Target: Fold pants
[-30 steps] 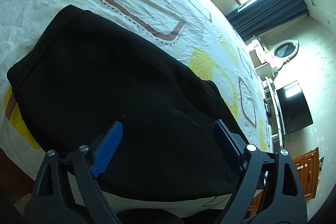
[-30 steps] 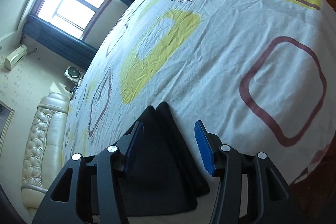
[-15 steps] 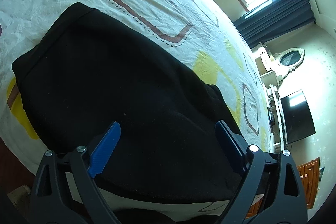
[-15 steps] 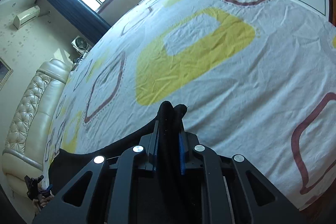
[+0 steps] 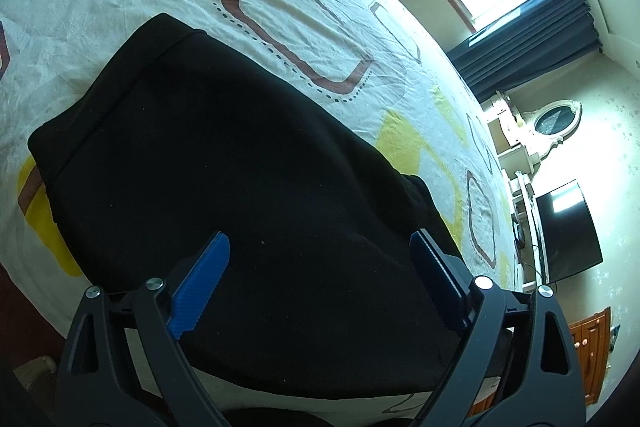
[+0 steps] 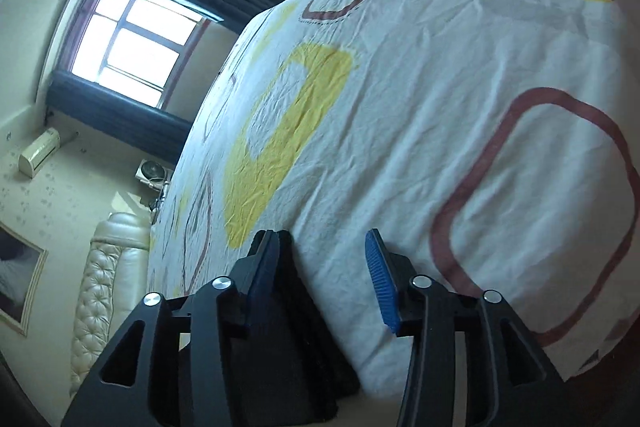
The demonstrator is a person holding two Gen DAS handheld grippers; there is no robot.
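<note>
Left wrist view looks down on the black pants [image 5: 224,187], folded into a broad dark slab that lies flat on the bed [image 5: 304,27], whose white sheet carries yellow and maroon shapes. The left tongs [image 5: 320,267] hang just above the near part of the pants, their blue pads [image 5: 200,287] spread wide with only flat cloth showing between them and nothing pinched. One folded edge of the pants runs toward the far left of the bed, away from the left tongs. In the right wrist view, the right tongs [image 6: 320,267] stand half parted, having just opened again after a squeeze; a stacked edge of the pants lies by their left pad, while bare sheet fills the rest of the gap up to the right pad, so the fabric is loose
</note>
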